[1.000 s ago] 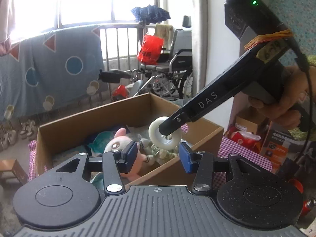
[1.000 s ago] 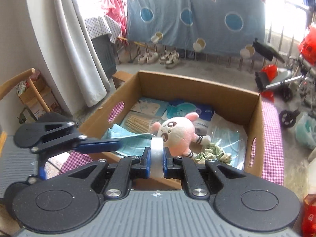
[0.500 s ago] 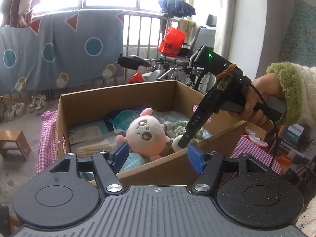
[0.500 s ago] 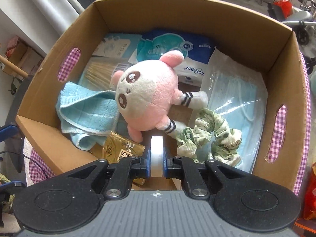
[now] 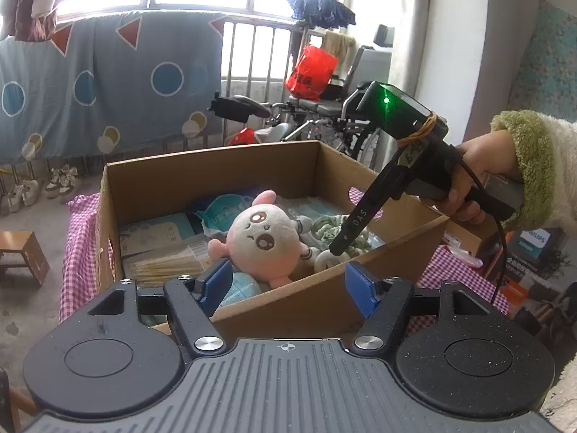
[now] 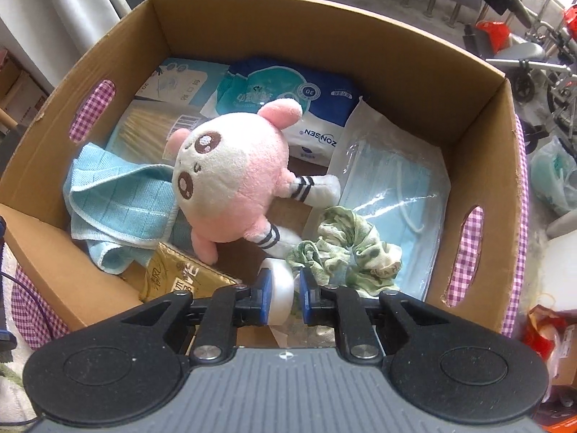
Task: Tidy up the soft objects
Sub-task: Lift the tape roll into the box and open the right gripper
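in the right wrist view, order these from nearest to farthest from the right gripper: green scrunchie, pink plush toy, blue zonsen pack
1. green scrunchie: just ahead and slightly right of the right gripper, near the box's front.
2. pink plush toy: ahead and left, mid-box.
3. blue ZONSEN pack: behind the plush, against the cardboard box's far wall.

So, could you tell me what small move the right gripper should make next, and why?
Probably draw the right gripper straight back and up: its jaws have parted, the white ring touches only one pad, and it already sits low inside the cardboard box.
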The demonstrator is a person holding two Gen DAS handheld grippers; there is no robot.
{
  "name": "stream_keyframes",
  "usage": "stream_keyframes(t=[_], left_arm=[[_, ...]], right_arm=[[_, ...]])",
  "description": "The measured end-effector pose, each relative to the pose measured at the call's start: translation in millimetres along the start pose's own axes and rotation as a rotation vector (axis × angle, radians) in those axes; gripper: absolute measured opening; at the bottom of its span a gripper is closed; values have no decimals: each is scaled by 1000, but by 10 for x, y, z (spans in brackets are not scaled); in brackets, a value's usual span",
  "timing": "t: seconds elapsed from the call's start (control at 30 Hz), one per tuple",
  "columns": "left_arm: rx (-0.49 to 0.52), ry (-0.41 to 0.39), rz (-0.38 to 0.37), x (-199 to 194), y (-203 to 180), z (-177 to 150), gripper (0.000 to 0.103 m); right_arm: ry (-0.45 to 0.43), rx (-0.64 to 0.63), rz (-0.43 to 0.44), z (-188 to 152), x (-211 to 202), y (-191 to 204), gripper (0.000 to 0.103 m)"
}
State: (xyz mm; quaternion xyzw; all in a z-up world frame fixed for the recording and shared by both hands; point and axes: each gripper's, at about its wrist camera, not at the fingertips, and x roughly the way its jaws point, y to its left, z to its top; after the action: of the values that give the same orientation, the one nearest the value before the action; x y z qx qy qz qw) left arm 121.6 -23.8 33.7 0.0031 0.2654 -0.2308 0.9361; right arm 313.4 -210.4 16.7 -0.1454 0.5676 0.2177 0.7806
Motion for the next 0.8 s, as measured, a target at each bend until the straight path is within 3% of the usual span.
stream_keyframes(t=[0.33,0.57,0.73,0.8], left_arm=[[-5,8,-1,-7,7,5,71],[-15,13,-12,-68,-18,-11,96],[-15,22,-20,-129,-78,-21,100],[-20,24,-22,-155,-106,-30,101]], right_arm=[[25,-38,-21,6,182,97,16],[3,20,19,13,118,58,19],[-83,75,60,-49,-140,3,28],[-125,101,83,-97,-275,-6,40]])
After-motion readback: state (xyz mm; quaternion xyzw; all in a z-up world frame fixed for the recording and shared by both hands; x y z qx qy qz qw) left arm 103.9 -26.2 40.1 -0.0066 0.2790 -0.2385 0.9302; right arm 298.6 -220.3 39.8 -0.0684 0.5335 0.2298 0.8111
